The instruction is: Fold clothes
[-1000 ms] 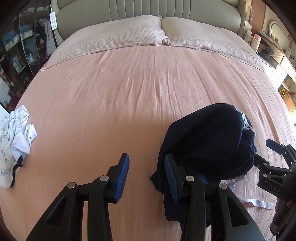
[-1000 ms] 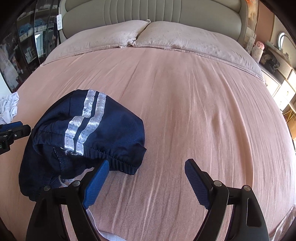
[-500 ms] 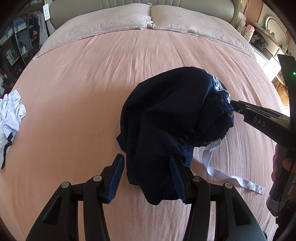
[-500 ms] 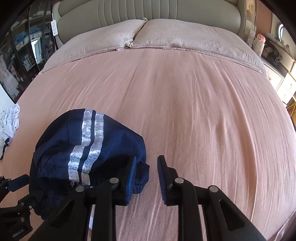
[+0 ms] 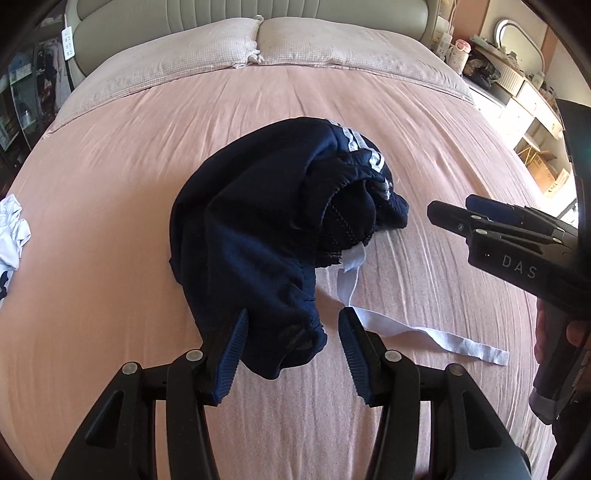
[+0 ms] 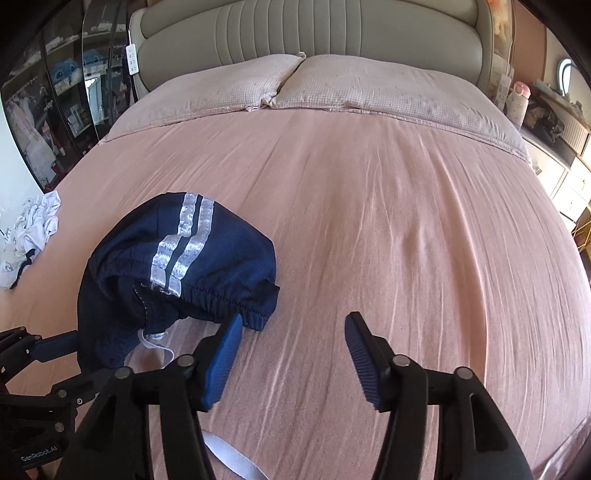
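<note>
Crumpled navy shorts [image 5: 258, 229] with two silver side stripes [image 6: 181, 243] lie on the pink bed sheet [image 5: 110, 184]. Their white drawstring [image 5: 424, 338] trails out to the right. My left gripper [image 5: 291, 350] stands open astride the near leg end of the shorts; the cloth lies between the fingers and the right pad is clear of it. My right gripper [image 6: 293, 347] is opening over bare sheet, its left fingertip just beside the elastic waistband [image 6: 229, 301]. In the left wrist view the right gripper [image 5: 454, 218] sits just right of the waistband.
A heap of white clothes [image 6: 33, 225] lies at the bed's left edge. Two pillows [image 6: 295, 85] and a padded headboard [image 6: 314, 33] close off the far end. Drawers [image 5: 524, 107] stand to the right. A hand [image 5: 546, 332] holds the right gripper.
My left gripper moved right along the shorts and now straddles their leg end. The right gripper closed beside the waistband, then opened again and drew back a little.
</note>
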`<state>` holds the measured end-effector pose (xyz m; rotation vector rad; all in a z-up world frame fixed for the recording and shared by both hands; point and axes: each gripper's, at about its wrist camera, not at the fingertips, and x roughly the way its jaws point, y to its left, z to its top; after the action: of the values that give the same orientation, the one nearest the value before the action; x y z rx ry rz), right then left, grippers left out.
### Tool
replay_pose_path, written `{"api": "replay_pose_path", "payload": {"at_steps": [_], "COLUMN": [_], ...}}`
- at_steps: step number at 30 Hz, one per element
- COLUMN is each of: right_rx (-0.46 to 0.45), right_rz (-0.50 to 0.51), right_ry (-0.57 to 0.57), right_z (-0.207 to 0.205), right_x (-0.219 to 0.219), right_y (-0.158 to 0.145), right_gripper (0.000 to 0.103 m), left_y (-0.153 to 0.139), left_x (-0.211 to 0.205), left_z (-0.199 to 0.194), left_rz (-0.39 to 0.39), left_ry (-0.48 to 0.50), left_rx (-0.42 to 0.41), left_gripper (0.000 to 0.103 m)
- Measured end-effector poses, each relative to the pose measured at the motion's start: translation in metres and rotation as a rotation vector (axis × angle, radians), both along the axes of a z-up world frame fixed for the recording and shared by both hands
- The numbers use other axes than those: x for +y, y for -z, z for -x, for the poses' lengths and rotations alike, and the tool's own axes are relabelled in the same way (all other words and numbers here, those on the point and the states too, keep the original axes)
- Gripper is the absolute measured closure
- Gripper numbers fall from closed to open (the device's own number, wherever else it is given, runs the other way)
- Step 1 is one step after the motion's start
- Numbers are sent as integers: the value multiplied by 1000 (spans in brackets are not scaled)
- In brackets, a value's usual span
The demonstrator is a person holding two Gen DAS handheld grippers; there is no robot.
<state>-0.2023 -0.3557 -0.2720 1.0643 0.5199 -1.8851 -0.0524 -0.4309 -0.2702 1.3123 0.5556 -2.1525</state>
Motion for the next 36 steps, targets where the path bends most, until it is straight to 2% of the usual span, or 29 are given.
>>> {"api": "replay_pose_path", "payload": {"at_steps": [1,4,8,10,16,20,23,27,36], "right_rx": [-3,-17,-54,-64,-113,-107,-96,-79,-46], "right_rz": [-5,-23,-27,-36,-22,-19,-21,-26,-7], "right_ry": [-1,2,8,17,53,53,54,57,92], "right_z": [-1,-3,-4,-3,4,6,3,-1,-8], "right_x": [2,0,-3,-8,-14,-18,-19,-17,-13], "right_y": [2,9,18,23,29,27,24,22,11], "right_gripper": [41,41,41,41,41,41,41,41,41], "left_y": [1,1,2,7,32,39,33,21,14], "left_x": [1,3,5,4,-5,-6,-5,-8,-33], "left_z": [0,-3,-2,1,11,18,16,10,-6], "left_rz": [-7,-19,22,33,1,67,133,183,209], "left_ry": [0,-13,-21,-18,-3,0,4,-1,-57], "left_rx": [1,10,-20,-47,-156,-202,-191,-149,-134], "left_gripper": [53,37,30,30,30,30,30,30,30]}}
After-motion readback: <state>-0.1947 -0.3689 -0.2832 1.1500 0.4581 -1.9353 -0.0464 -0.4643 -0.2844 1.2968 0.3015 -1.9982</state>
